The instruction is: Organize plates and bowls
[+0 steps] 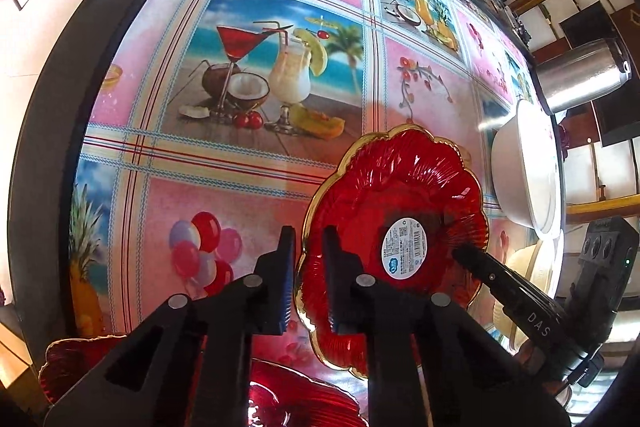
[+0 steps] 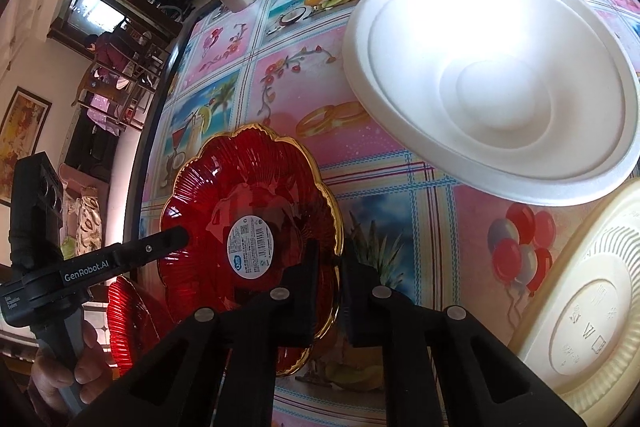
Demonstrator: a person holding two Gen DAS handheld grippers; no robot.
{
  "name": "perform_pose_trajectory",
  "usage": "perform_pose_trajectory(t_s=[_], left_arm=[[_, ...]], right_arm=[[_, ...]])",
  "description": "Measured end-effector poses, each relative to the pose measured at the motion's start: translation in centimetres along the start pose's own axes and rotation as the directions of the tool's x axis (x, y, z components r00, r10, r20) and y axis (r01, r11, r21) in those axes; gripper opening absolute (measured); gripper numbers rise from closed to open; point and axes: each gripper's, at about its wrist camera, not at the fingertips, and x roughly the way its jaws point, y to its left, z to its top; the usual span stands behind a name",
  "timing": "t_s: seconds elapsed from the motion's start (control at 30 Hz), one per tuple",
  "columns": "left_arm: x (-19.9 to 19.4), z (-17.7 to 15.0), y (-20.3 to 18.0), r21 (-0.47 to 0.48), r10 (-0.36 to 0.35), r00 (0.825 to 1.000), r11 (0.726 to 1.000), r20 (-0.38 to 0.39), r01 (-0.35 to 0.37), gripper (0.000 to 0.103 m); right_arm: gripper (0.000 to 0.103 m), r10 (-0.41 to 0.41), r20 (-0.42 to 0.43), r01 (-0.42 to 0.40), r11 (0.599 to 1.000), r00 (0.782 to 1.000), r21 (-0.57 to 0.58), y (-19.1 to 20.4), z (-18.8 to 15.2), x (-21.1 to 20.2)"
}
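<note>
Two wrist fisheyes, close, angled steeply down at tablecloth [image 1: 256, 163], sharing the red plate [image 1: 400, 195] from opposite sides

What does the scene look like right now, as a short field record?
held item: red ribbed glass plate with gold scalloped rim, round label in its middle
left tool: shut on the plate's rim
right tool: shut on the opposite rim
nearby: white foam bowl upside down; cream paper plate; more red glass plates
surface: round table with pink picture cloth
</note>
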Motion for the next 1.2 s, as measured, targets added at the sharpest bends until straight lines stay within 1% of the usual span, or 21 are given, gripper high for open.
perform_pose_trajectory(t_s=[0.1,0.23,0.43,0.6,0.77,0.87,0.97,1.07,1.2], left_arm=[[-0.6,0.1,-0.3,0.000,0.005,1.000,1.000,0.019,-0.005,0.010],[-1.8,0.1,-0.7,0.008,0.001,0.999,1.000,0.046,-0.001,0.010],[-5.1,-0.7,-1.7,0.038,0.001,0.996,0.999,0.090,-0.005,0.011],[-8.8,-3.0,-1.4,0.046,0.017,0.991,0.999,0.132,-0.023,0.011],[-12.3,-6.8,0.7,0.031,0.049,0.986,0.998,0.162,-0.055,0.011],[-13.5,-9.3,2.6,0.007,0.082,0.982,0.996,0.169,-0.085,0.011],[-14.0,-11.6,4.5,-0.019,0.118,0.979,0.993,0.168,-0.117,0.011],[-13.6,-13.4,6.4,-0.038,0.153,0.977,0.988,0.149,-0.149,0.011],[-12.3,-14.9,8.5,-0.062,0.189,0.975,0.981,0.118,-0.183,0.011]], right_arm=[[0.009,0.009,0.005,-0.009,1.000,1.000,0.009,-0.1,0.0,-0.2],[0.009,0.015,0.034,-0.015,1.000,0.999,0.007,0.2,0.0,-1.2],[0.009,0.028,0.088,-0.026,0.999,0.996,-0.020,1.5,-0.4,-4.3],[0.008,0.062,0.126,-0.056,0.997,0.990,-0.054,3.5,-1.8,-7.6],[0.008,0.104,0.131,-0.091,0.990,0.986,-0.105,6.5,-4.4,-9.7],[0.008,0.123,0.114,-0.107,0.985,0.986,-0.134,8.3,-6.4,-9.7],[0.007,0.141,0.088,-0.126,0.979,0.986,-0.159,10.0,-8.6,-9.0],[0.008,0.151,0.052,-0.140,0.976,0.987,-0.169,11.2,-10.8,-7.5],[0.008,0.145,0.008,-0.141,0.974,0.989,-0.179,12.2,-13.0,-5.2]])
